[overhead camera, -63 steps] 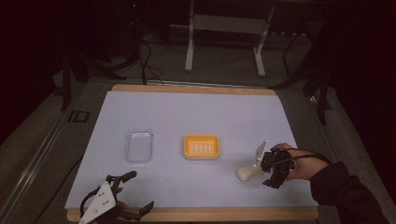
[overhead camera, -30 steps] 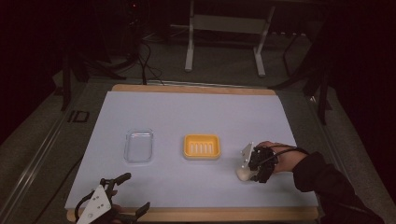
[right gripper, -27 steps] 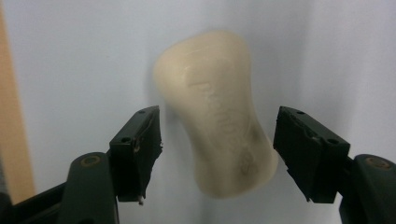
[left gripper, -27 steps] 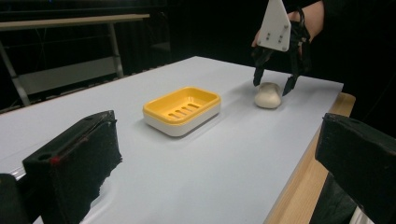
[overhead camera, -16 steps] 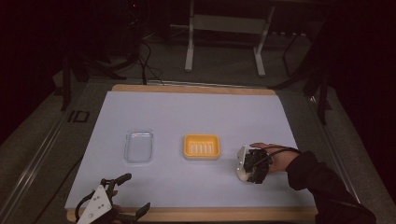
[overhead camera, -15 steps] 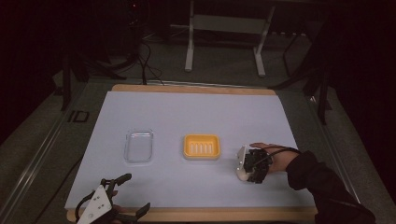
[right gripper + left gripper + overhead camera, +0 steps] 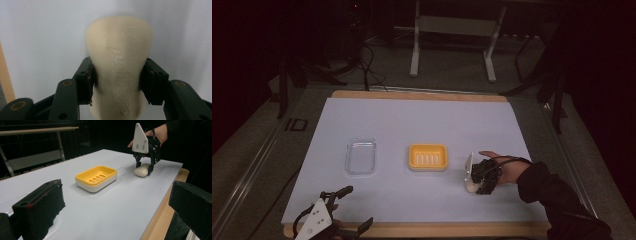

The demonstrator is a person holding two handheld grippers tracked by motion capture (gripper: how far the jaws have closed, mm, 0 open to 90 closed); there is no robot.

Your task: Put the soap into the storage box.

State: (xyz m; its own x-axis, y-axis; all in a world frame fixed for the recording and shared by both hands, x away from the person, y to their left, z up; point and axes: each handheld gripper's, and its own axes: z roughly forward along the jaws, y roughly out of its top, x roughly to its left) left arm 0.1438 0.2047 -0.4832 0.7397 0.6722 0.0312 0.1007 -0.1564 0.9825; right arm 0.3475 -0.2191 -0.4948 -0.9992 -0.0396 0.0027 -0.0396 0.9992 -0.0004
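Right gripper view: the right gripper (image 7: 117, 80) has its two black fingers (image 7: 85, 77) pressed against the long sides of a cream oval bar of soap (image 7: 119, 60) with embossed lettering, holding it; the bar runs up the centre of the frame over the pale blue counter (image 7: 37, 37), and a strip of wooden edge shows at the lower left. In the left gripper view, the same gripper (image 7: 145, 166) stands at the upper right of the frame, pointing down with its grey three-cornered plate toward the camera, the soap (image 7: 141, 170) between its fingers and resting on the counter (image 7: 107, 210). Just left of it in that frame, apart from the soap, sits a yellow slotted soap dish on a white base (image 7: 96, 178). In the high view, the soap (image 7: 472, 186) lies at the lower right of centre, near the dish (image 7: 428, 156), with a clear rectangular plastic tray (image 7: 361, 156) further left. The left gripper (image 7: 343, 212) is at the bottom left of that frame, over the counter's near edge, its fingers spread wide and holding nothing.
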